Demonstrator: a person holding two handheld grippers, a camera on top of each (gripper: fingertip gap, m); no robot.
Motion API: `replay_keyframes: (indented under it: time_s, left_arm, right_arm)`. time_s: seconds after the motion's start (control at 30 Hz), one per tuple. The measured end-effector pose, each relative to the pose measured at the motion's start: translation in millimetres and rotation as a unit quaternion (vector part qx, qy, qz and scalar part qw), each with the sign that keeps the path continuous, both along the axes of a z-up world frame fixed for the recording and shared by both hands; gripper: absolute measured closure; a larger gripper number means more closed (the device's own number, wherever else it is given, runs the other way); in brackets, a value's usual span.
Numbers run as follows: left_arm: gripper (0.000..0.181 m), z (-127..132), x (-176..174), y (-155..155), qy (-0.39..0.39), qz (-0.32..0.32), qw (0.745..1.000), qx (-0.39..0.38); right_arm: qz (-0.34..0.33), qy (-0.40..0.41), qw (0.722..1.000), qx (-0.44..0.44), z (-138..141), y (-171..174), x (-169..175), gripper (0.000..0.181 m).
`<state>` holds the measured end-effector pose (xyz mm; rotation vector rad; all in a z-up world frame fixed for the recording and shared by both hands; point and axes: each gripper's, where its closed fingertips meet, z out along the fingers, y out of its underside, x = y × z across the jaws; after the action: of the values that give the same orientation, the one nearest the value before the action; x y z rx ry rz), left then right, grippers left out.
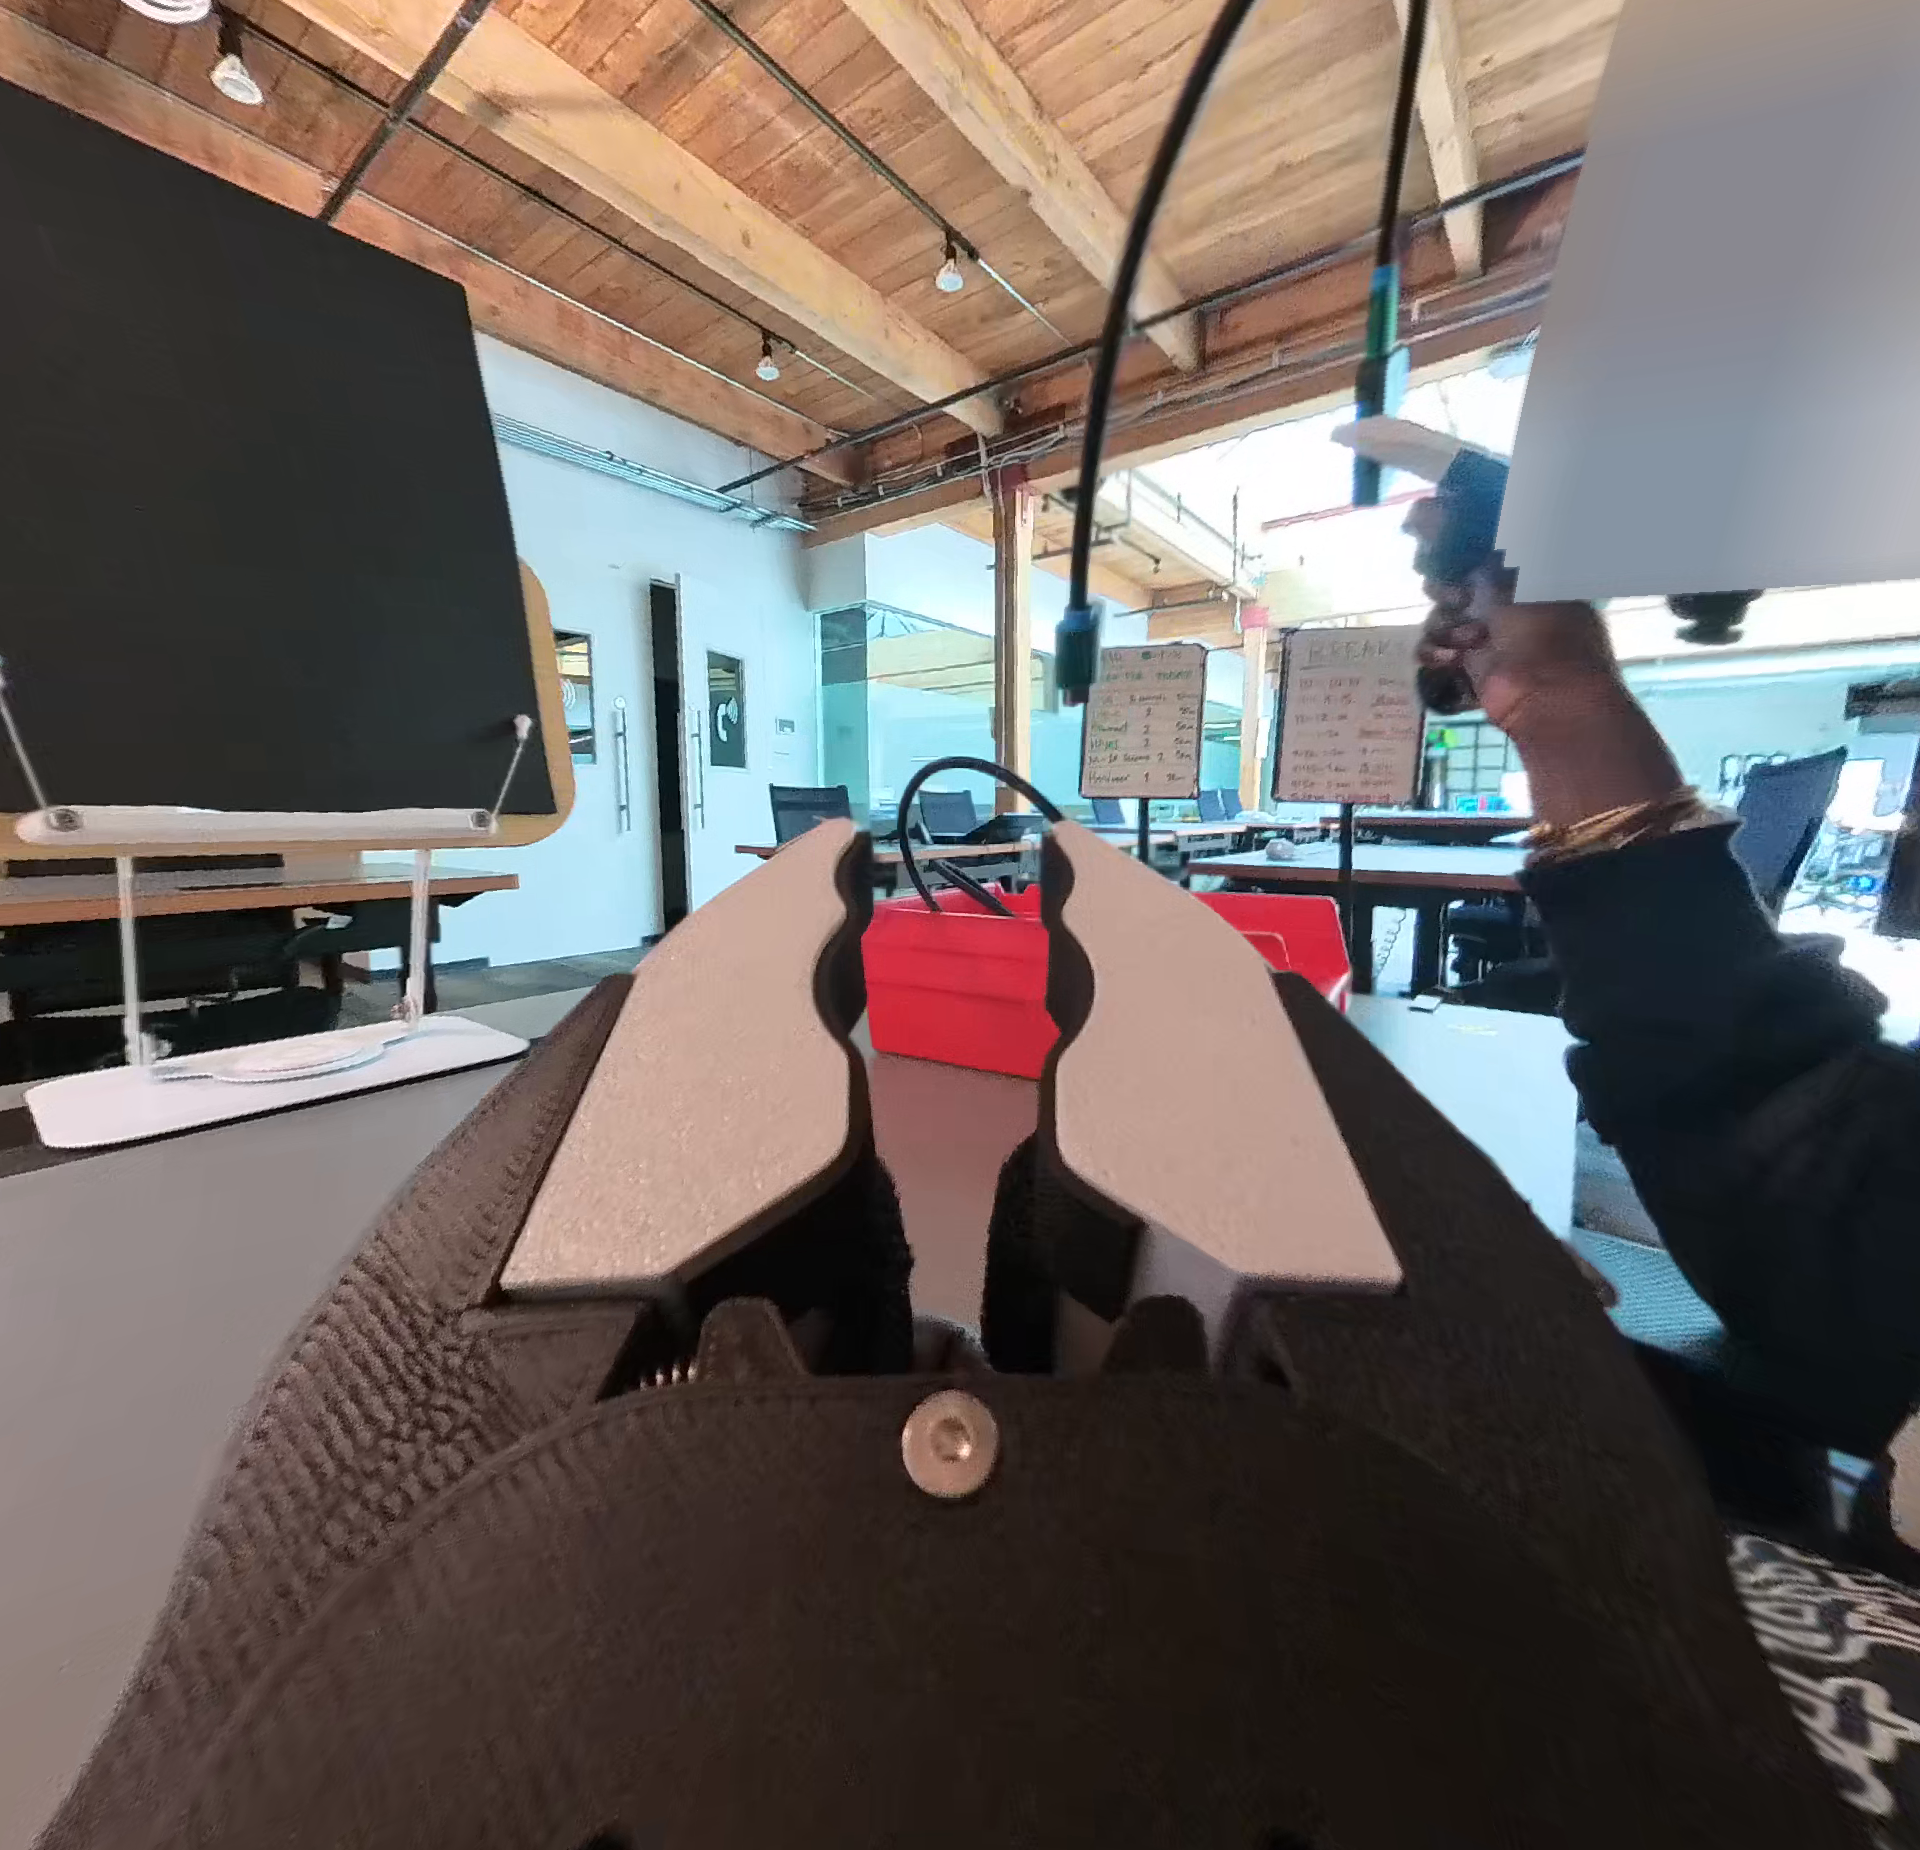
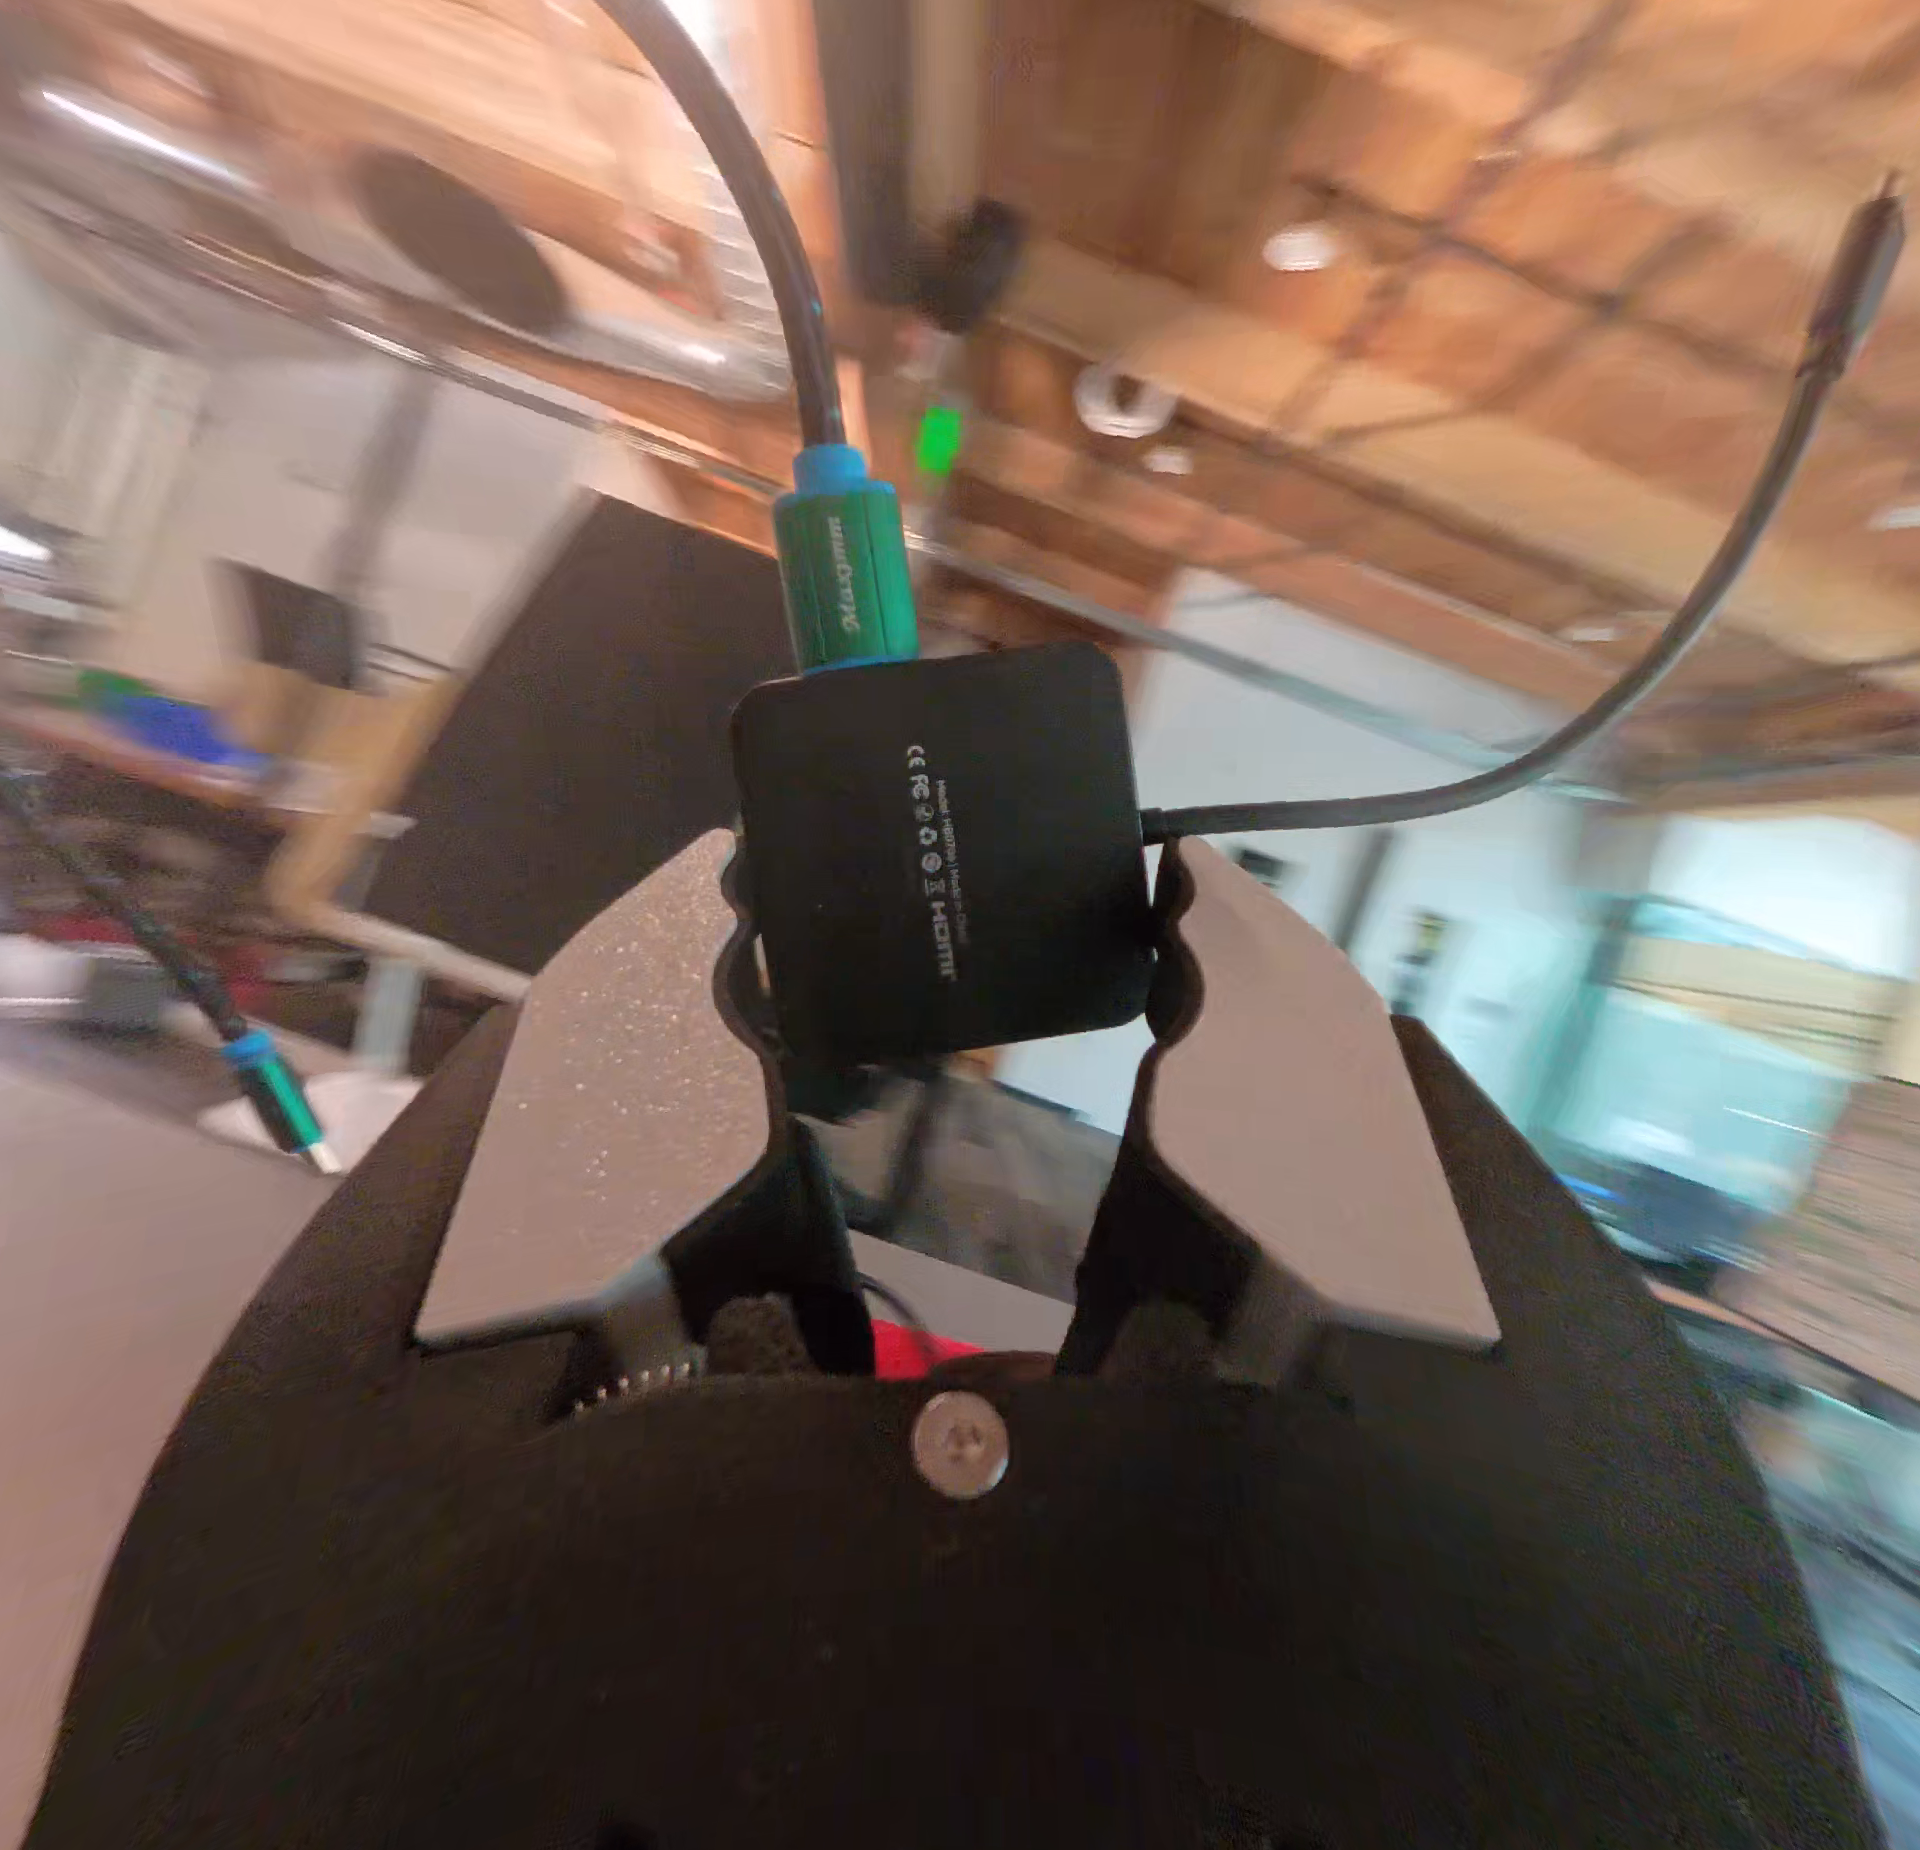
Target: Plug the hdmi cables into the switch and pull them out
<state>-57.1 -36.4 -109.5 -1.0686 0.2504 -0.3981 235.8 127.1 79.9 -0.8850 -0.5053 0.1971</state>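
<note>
HDMI switch [image 2: 940,850], a small black box, sits clamped between the fingers of the right tool [image 2: 951,927], raised toward the wooden ceiling. One HDMI cable plug [image 2: 847,579], green with a blue collar, is seated in its edge at 12 o'clock; a thin grey lead [image 2: 1621,699] leaves its side at 3 o'clock. A second green plug [image 2: 278,1109] hangs free at 9 o'clock, just over the grey bench [image 2: 125,1281]. In the left wrist view, the left tool [image 1: 954,870] stands parted and holds nothing, low over the bench. Beyond its tips at 12 o'clock sits a red bin [image 1: 956,990]; a loose plug [image 1: 1078,647] dangles above.
</note>
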Motion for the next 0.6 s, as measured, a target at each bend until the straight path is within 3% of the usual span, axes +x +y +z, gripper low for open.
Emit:
replay_keyframes:
  time_s: [0.1, 0.23, 0.3, 0.43, 0.6]
  left_arm:
    - [0.152, -2, 6, 0, 0.018, 0.0, 1.0, 0.002]
    - [0.152, -3, 10, 1, 0.032, -0.001, 1.0, 0.0]
    - [0.153, -3, 10, 1, 0.032, 0.0, 0.999, 0.0]
    - [0.153, -3, 8, 1, 0.025, 0.0, 1.0, 0.003]
    - [0.153, -1, 4, 0, 0.011, 0.001, 1.0, 0.009]
  right_arm:
    - [-0.19, -0.047, 0.981, 0.018, -6, 15, 47, 0.107]
    - [-0.382, -0.222, 0.896, 0.043, -23, 36, 67, 0.107]
    - [-0.383, -0.31, 0.87, 0.018, -46, 57, 58, 0.108]
    - [-0.279, -0.451, 0.845, -0.071, -117, 101, 22, 0.107]
    - [-0.16, -0.427, 0.864, -0.211, -173, 134, 10, 0.107]
